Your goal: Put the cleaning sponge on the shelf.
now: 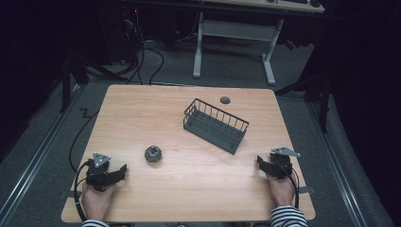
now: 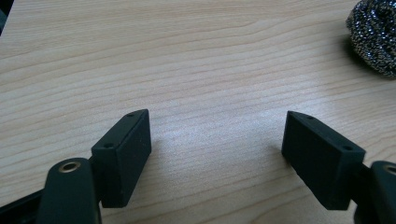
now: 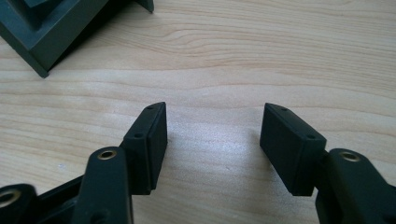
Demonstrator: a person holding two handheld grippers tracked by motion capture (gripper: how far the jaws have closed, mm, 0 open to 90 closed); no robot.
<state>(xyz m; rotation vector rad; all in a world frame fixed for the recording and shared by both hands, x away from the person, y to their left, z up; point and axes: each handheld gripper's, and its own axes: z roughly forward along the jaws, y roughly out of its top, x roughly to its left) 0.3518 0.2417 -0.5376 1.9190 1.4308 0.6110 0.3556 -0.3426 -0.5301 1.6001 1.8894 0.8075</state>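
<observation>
Surface: pale wood, lit amid a dark room.
Scrubber (image 1: 153,153): right of and just above the left fingers (image 1: 124,169), nearer them.
Basket (image 1: 215,125): upper middle.
Left fingers, right fingers (image 1: 259,161): spread, empty.

— Seen on the table (image 1: 142,109)?
— Light wood grain, with a round cable hole (image 1: 225,100) near the far edge.
— Lying on it?
— A dark wire basket (image 1: 215,125), set askew, right of the middle. A steel scourer (image 1: 153,153) left of the middle, well apart from the basket.
— Near the front edge?
— Bare wood between both front corners.
</observation>
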